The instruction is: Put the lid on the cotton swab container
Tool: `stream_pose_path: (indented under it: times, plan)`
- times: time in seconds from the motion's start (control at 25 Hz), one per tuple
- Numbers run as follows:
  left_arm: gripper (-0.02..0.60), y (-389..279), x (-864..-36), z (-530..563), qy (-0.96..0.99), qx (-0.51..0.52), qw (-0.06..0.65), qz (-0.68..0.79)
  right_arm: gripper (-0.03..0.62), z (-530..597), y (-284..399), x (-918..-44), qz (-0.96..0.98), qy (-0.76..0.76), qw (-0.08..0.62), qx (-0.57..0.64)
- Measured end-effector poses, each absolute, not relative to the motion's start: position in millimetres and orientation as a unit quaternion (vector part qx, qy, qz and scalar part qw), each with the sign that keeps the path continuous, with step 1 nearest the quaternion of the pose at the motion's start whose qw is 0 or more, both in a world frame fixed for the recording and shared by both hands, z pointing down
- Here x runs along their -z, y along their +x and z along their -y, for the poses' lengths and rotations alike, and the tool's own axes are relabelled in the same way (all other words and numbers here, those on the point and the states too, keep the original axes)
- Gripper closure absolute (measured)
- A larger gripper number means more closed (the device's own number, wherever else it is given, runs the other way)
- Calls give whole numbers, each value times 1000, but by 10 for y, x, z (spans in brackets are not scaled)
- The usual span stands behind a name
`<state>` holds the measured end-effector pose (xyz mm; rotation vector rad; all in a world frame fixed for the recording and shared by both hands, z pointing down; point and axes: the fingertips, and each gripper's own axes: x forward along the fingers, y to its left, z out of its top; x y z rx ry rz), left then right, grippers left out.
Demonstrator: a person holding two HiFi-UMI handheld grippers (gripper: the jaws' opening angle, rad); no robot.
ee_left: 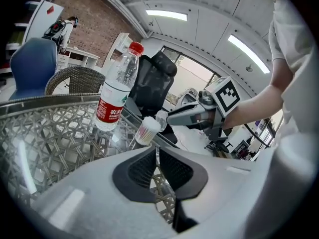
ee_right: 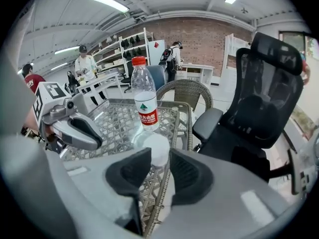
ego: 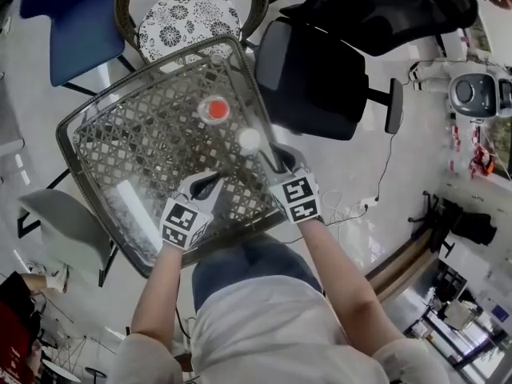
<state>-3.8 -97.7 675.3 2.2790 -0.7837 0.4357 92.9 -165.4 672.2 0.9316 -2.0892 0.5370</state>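
We grasp the lid [ee_left: 160,118] in our right hand-held gripper [ee_right: 157,157] beside the cotton swab container [ee_left: 145,131] (left hand-held gripper [ee_left: 156,156] clenched, empty); next we likely centre it and press down.

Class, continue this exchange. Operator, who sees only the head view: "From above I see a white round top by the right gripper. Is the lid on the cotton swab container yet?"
Observer: Not yet. The left gripper view shows the cotton swab container open, with swab tips showing.
Operator: Where is the lid?
Observer: The right gripper holds the clear lid at its jaw tips, right by the container's top edge.
Operator: Is the left gripper carrying anything?
Observer: No. The left gripper has nothing between its jaws.
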Motion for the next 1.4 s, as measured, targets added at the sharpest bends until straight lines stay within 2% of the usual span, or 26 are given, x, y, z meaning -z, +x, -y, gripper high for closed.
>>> stream_pose_path:
  times: [0.6,0.76,1.0,1.2,1.4]
  plan:
    - [575,-195,-6812,914,861,-158,361,323,485,1909,877,-6919,806,378,397,-224]
    - [575,-216,-6838,905,858,-160,363,327,484,1905,877,-6967,798,379,386,-265]
    - [575,-224,-6838,914,856,-159,364,331,394,1960,976,-7005,785,393,360,-317]
    - [575,-219,-6834,883,857,-164,361,329,391,1993,971,-6943,786,397,378,-286]
    - [575,-187,-6824,872,860,-168,355,324,390,2088,906,-6868,793,402,367,-273]
